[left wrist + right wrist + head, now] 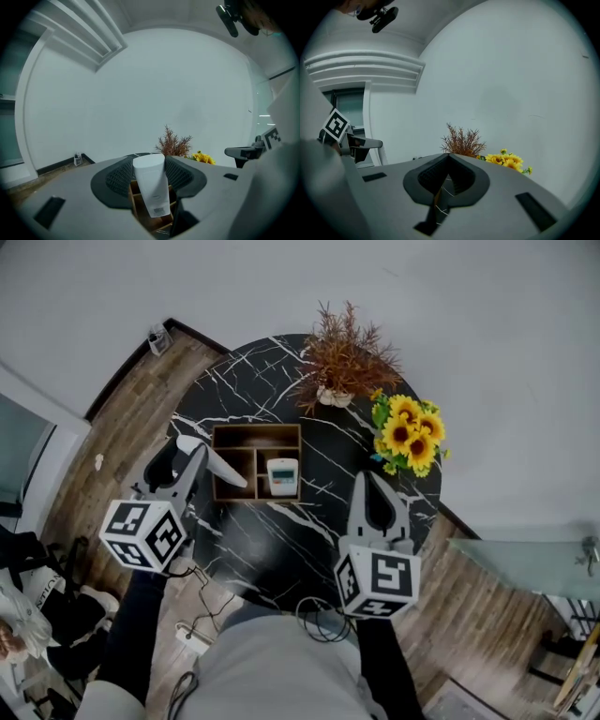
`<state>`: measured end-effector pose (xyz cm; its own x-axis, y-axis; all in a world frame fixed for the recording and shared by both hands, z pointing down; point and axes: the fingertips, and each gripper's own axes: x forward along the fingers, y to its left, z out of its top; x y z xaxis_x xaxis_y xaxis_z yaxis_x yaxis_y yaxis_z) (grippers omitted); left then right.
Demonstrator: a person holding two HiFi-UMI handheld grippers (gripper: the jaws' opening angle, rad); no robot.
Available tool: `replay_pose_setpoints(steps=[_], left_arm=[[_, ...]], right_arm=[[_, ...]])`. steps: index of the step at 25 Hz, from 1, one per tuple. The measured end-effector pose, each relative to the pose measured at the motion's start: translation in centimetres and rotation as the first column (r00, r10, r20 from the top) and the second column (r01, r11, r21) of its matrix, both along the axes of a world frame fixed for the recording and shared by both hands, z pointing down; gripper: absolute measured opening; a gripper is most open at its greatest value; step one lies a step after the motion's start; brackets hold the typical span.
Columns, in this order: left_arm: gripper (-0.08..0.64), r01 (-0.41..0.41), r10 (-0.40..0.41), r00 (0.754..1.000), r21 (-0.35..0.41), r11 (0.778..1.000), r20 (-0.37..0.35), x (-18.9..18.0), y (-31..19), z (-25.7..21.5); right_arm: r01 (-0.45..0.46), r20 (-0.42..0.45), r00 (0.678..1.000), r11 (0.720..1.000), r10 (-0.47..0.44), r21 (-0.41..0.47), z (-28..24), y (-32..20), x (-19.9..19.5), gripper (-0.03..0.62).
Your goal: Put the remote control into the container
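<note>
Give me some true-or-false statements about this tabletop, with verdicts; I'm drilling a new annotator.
1. The left gripper holds a white plastic remote control. True.
2. The right gripper stands wide open. False: its jaws are shut on nothing.
3. The partitioned wooden box is empty. False: a second white remote with a screen lies in one compartment.
4. Yellow sunflowers stand on the round black marble table. True.
</note>
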<state>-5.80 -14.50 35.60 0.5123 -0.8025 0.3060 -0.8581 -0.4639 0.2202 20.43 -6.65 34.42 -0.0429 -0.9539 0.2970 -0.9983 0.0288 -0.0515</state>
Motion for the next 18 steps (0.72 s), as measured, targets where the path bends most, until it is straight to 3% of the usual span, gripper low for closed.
replay_pose_setpoints(steps=[18], left_arm=[[0.224,-0.037,0.057,0.993,-0.18,0.983,0.104,2.0,-0.1,7.4]], right_arm=[[-0.017,0.008,1.0,1.0,0.017,-0.003,0.5,0.1,1.1,0.005]])
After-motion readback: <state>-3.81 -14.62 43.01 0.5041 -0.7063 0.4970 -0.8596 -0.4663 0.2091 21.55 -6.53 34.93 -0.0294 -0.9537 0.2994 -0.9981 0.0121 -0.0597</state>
